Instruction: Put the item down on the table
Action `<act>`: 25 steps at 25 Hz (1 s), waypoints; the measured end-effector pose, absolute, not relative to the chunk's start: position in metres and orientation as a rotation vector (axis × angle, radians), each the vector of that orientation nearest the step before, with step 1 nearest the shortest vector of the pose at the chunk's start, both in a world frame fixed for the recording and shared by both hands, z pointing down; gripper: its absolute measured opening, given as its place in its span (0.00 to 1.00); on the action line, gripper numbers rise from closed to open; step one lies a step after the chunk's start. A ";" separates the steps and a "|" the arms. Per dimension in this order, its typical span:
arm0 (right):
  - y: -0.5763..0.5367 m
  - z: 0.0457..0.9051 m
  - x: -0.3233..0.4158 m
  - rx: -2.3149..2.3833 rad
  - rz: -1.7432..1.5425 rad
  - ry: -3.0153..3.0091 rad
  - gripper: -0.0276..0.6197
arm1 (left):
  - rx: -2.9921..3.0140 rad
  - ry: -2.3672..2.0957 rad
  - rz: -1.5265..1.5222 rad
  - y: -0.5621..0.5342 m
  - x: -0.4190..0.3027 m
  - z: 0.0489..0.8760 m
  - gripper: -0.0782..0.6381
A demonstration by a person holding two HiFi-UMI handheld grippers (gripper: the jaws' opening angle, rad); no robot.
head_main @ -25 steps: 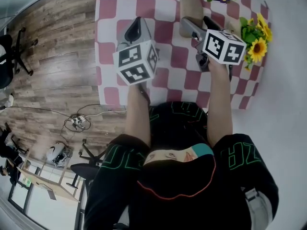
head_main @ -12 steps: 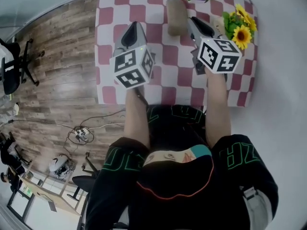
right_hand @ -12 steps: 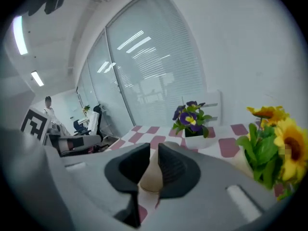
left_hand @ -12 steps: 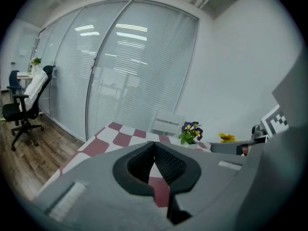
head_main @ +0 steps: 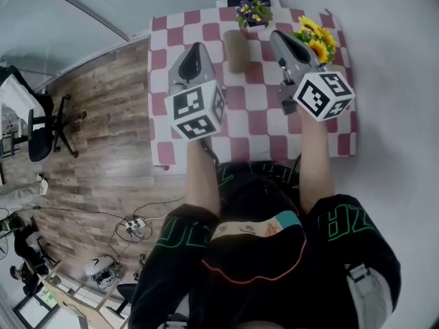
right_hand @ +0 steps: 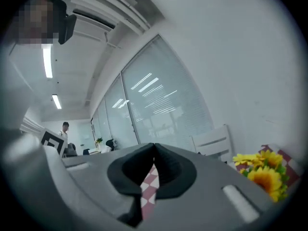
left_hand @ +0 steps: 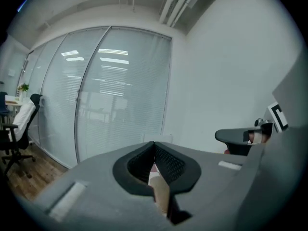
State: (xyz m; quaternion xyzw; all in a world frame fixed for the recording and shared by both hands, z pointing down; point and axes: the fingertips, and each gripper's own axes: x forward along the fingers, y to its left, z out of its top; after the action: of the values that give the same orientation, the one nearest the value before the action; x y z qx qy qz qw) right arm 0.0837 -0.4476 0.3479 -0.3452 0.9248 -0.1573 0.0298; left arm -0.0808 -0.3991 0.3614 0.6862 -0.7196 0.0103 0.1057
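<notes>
The item, a tan cylinder (head_main: 236, 50), lies on the red-and-white checked table (head_main: 254, 125), between my two grippers and touching neither. In the head view my left gripper (head_main: 197, 46) is held above the table left of the cylinder, jaws together and empty. My right gripper (head_main: 276, 35) hovers to the cylinder's right, also shut with nothing in it. In the left gripper view the left gripper (left_hand: 154, 142) has its tips meeting, and a tan shape shows through the slit below them. In the right gripper view the right gripper (right_hand: 154, 144) is closed, with only checked cloth (right_hand: 148, 186) behind.
A pot of purple flowers (head_main: 252, 12) stands at the table's far edge. Sunflowers (head_main: 315, 43) stand at the far right corner, close to my right gripper, and also show as sunflowers (right_hand: 264, 170). A white chair (right_hand: 211, 141) is beyond the table. Wooden floor and an office chair (head_main: 38, 129) lie left.
The right gripper was at the tan cylinder; it has drawn away to the right and closed. Both grippers sit higher and the table looks farther off. The cylinder stays on the cloth.
</notes>
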 end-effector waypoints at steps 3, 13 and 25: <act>-0.446 0.335 0.102 -1.160 -0.385 2.838 0.05 | 2.012 -2.217 -0.016 -0.391 -0.086 0.334 0.12; -0.445 0.304 0.142 -1.362 -0.167 2.775 0.05 | 2.096 -2.247 -0.036 -0.386 -0.074 0.301 0.12; -0.444 0.298 0.135 -1.402 -0.070 2.790 0.05 | 2.092 -2.250 0.018 -0.381 -0.080 0.304 0.12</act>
State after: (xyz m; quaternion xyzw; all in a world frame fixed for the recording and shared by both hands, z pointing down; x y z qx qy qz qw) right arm 0.1346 -0.4440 0.2984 -0.4490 0.8932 -0.0225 0.0093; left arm -0.0801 -0.3805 0.3040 0.6805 -0.7319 0.0058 0.0345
